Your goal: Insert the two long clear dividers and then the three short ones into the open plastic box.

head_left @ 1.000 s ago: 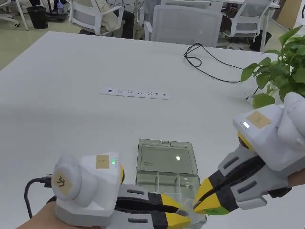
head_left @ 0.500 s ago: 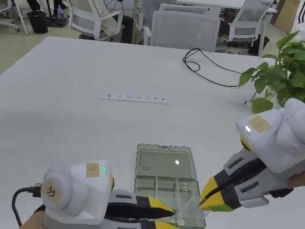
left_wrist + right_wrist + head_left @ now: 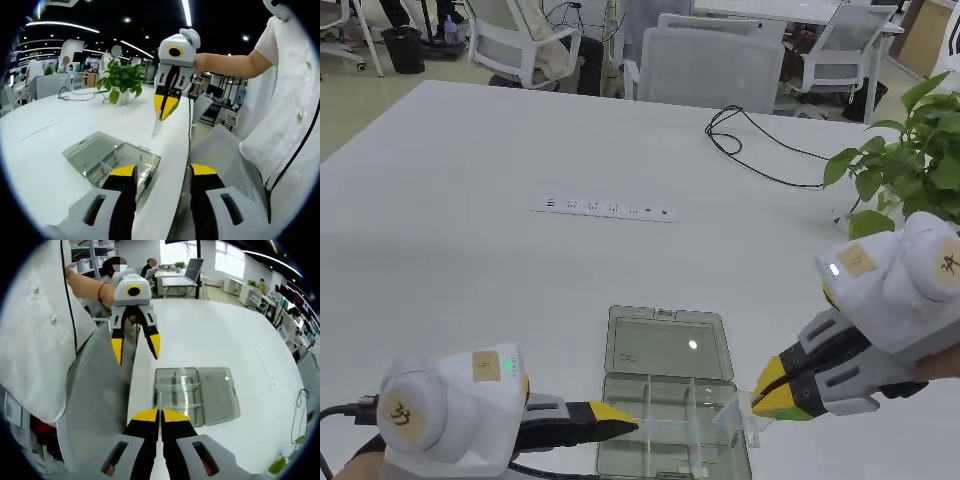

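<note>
Box (image 3: 650, 352) x1; R tongs (image 3: 761, 401) pinch 1 divider (image 3: 734, 424)

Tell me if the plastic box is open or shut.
Open. The box has its lid folded back flat on the table, leaving its compartments uncovered.

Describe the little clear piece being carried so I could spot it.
On the white table, find the open plastic box at the near edge. At its right side the right hand-held gripper pinches a clear strip, the only one held in the air.
</note>
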A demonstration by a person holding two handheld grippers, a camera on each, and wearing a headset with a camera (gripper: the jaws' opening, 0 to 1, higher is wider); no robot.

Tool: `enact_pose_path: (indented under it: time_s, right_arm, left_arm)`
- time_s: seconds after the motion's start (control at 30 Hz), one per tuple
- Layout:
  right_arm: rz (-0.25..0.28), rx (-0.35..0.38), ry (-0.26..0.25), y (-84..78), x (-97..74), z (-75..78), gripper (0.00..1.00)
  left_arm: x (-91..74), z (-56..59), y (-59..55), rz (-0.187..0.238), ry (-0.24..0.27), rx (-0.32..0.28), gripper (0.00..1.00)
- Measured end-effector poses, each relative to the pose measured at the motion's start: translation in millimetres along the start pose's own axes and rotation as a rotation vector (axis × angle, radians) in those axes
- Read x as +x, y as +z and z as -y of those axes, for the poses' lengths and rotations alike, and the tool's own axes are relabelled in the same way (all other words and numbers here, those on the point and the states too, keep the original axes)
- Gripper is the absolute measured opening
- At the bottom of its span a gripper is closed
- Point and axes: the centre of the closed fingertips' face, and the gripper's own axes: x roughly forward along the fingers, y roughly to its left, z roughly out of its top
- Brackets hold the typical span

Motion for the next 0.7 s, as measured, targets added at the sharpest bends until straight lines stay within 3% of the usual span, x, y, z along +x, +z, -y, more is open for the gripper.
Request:
enact_pose_path:
  time_s: [0.23,0.57,0.7]
  right_arm:
    - [-0.048,-0.009,-0.017,-10.0,10.2,13.1,0.03]
    - [-0.103,-0.012,-0.019,-22.2,29.9,27.3,0.03]
    - [-0.126,-0.01,-0.022,-29.1,39.0,33.0,0.03]
  left_arm:
    - [-5.3,-11.4,-13.2,-0.029,0.041,-0.004,0.56]
    - [-9.4,-17.9,-29.1,-0.064,0.057,-0.002,0.77]
    - [-10.9,-20.4,-34.1,-0.072,0.066,-0.018,0.8]
